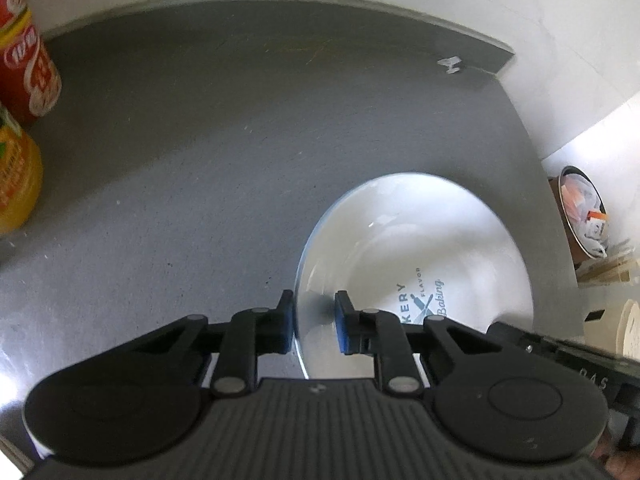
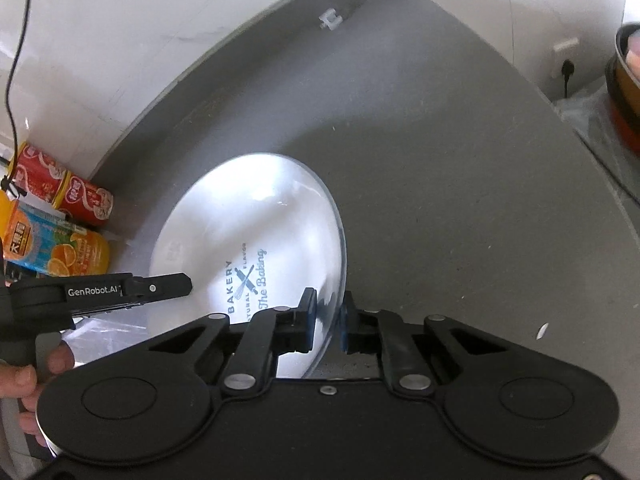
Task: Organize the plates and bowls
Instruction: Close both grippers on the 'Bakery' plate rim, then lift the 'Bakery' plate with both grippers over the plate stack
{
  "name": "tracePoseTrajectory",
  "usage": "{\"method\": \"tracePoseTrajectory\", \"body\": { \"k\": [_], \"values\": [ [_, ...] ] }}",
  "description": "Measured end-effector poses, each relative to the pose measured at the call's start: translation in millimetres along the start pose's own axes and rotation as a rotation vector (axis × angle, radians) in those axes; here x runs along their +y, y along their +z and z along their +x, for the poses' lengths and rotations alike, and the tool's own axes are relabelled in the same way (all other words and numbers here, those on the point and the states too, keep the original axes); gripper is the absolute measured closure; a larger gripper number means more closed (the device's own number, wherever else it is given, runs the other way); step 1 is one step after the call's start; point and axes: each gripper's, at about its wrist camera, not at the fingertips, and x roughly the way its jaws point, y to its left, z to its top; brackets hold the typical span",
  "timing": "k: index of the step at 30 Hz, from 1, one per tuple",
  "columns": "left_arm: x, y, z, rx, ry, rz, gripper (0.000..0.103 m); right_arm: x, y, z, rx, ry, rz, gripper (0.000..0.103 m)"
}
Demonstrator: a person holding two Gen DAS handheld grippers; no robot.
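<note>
A white bowl (image 1: 420, 236) with a thin blue rim and blue "Bakery" print sits over the grey tabletop (image 1: 200, 152); I cannot tell whether it rests on the table or hangs just above it. My left gripper (image 1: 314, 324) is shut on the bowl's left rim, one blue pad outside and one inside. In the right wrist view the same bowl (image 2: 248, 216) fills the middle. My right gripper (image 2: 327, 320) is shut on the bowl's right rim. The left gripper (image 2: 182, 283) reaches in from the left side, held by a person's hand (image 2: 24, 376).
Red cans (image 2: 64, 192) and orange drink cans (image 2: 60, 252) stand at the table's left by the white wall. A small white clip (image 2: 330, 19) lies near the far edge. A pot (image 2: 628, 80) sits off the right side. A bin (image 1: 584, 212) of scraps stands below the table's right edge.
</note>
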Motion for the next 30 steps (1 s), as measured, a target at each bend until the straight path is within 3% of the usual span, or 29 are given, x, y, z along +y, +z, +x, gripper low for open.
{"method": "tracePoseTrajectory", "body": {
  "k": [15,30],
  "values": [
    [-8.8,-2.9,-78.1,-0.137,-0.079,-0.009,0.084,35.0,3.9,-81.6,-0.168,-0.004,-0.111,0.092],
    [29.0,-64.7,-167.4,-0.247,-0.089,-0.114,0.084,92.4,-32.9,-134.2,-0.234,0.061,-0.231,0.092]
  ]
}}
